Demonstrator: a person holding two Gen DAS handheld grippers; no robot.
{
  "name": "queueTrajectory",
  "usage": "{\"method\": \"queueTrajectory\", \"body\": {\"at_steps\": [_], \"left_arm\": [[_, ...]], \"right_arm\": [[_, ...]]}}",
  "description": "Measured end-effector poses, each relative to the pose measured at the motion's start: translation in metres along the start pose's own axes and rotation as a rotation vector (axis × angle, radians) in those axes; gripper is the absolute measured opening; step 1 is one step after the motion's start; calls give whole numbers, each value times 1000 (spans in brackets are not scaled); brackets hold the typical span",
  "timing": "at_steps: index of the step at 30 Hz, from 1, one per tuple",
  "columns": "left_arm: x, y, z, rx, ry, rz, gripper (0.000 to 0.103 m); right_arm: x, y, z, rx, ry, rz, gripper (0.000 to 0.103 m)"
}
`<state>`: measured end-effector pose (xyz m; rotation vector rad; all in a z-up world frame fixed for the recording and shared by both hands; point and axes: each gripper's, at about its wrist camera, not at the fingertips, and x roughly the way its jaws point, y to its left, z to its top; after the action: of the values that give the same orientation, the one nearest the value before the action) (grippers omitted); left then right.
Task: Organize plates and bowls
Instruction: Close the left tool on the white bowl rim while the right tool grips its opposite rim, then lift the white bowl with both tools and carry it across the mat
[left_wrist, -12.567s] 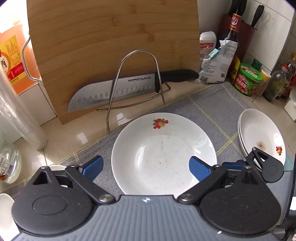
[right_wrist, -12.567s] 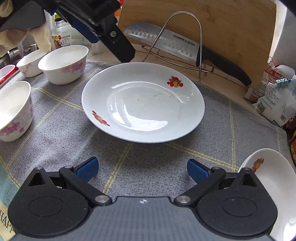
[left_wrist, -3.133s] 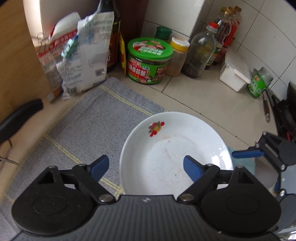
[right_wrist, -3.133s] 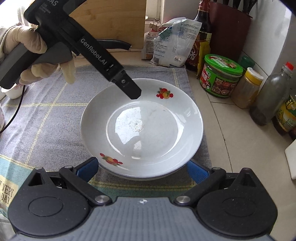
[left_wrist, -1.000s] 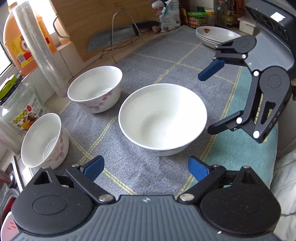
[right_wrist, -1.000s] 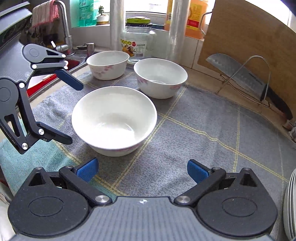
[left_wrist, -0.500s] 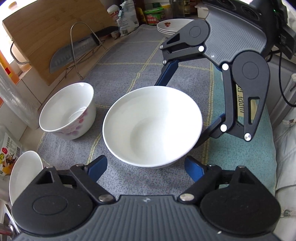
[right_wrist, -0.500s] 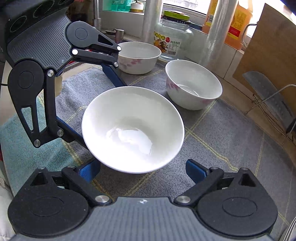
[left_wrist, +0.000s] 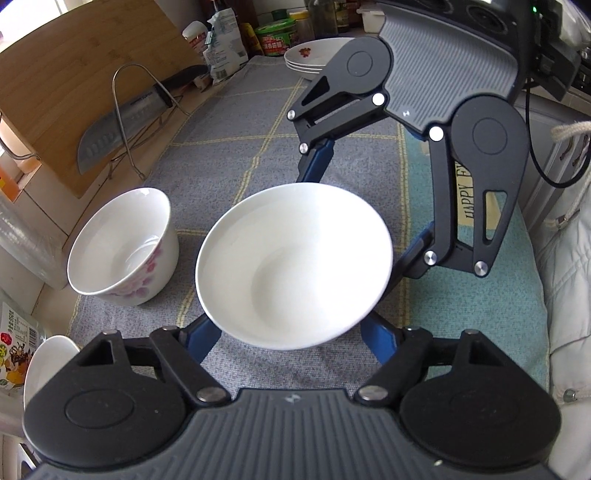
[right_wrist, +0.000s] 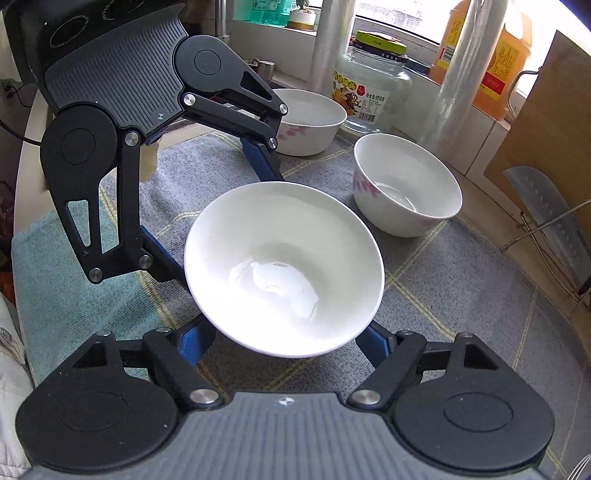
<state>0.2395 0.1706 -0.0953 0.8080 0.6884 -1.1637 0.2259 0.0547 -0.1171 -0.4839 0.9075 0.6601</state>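
Note:
A wide plain white bowl (left_wrist: 291, 266) (right_wrist: 284, 269) rests on the grey checked cloth (left_wrist: 258, 122). My left gripper (left_wrist: 293, 332) straddles its near side, blue fingers (left_wrist: 201, 339) tucked under the rim beside the lower wall. From the opposite side my right gripper (right_wrist: 288, 334) does the same. Each appears in the other's view: the right gripper (left_wrist: 354, 221), the left gripper (right_wrist: 225, 225). Both sets of jaws are closing with the bowl between them; I see no firm press. Two floral bowls (right_wrist: 406, 188) (right_wrist: 310, 118) stand nearby. Stacked plates (left_wrist: 314, 55) sit at the far end.
A bamboo cutting board (left_wrist: 85, 74) leans on the wall behind a wire rack holding a knife (left_wrist: 110, 136). A glass jar (right_wrist: 373, 92) and an orange oil bottle (right_wrist: 491, 55) stand by the window. Jars and bottles crowd the corner beyond the plates.
Over the last second both grippers came in around the white bowl from opposite sides and rolled, and their jaws narrowed toward its wall. The bowl has stayed on the cloth.

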Motion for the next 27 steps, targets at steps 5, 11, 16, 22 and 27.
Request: {"method": "queueTrajectory", "body": {"at_steps": [5, 11, 16, 22, 27], "left_arm": [[0, -1, 6, 0, 1, 9, 82], [-1, -3, 20, 5, -9, 7, 82], [5, -10, 40, 22, -26, 0, 82], [23, -19, 70, 45, -49, -25, 82], [37, -26, 94, 72, -72, -50, 82]], "right_arm": [[-3, 0, -1, -2, -5, -9, 86], [-18, -2, -7, -6, -17, -28, 86], [-32, -10, -21, 8, -11, -49, 86], [-49, -28, -47, 40, 8, -79, 86], [-65, -44, -69, 70, 23, -105, 86]]}}
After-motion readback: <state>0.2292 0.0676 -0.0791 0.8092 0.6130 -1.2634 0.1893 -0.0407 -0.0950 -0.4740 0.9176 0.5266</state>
